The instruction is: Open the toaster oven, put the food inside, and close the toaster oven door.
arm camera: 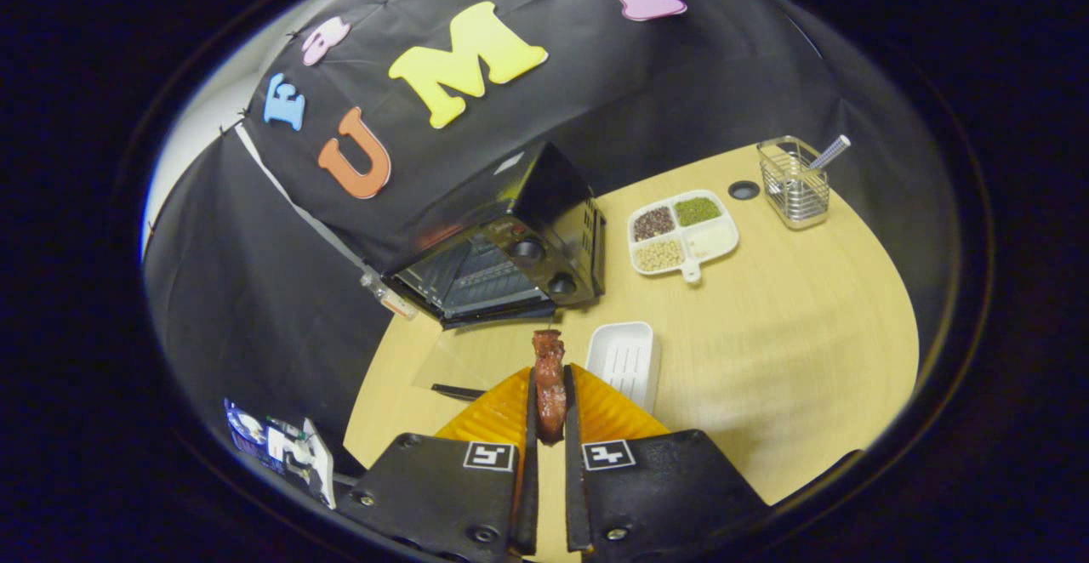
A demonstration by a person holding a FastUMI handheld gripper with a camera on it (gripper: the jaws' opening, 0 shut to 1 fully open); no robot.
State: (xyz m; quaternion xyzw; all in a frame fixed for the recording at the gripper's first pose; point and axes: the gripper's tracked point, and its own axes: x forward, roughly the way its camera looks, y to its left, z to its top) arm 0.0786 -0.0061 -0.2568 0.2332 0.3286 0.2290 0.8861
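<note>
A: Where is the food?

B: The sausage [550,384], a browned piece on a skewer, sits lengthwise between the two fingers of the gripper [549,376]. The jaws are clamped on it from both sides, and its far end sticks out past the fingertips.

A: And the toaster oven?

B: The toaster oven [502,265] stands just beyond the sausage tip, at the far edge of the wooden table [791,359], backed against the black cloth wall [647,104]. Its glass door [472,359] is folded down flat toward the gripper, with the dark handle [459,391] at the near edge, left of the fingers. The wire rack inside is exposed.

A: What crowds the path?

B: A white ribbed tray [625,359] lies just right of the fingers, near the oven's right front corner. Farther right and well apart are a white divided dish [683,236] of grains and a wire basket [794,182] holding a utensil. The table surface between those and the gripper is bare wood.
</note>
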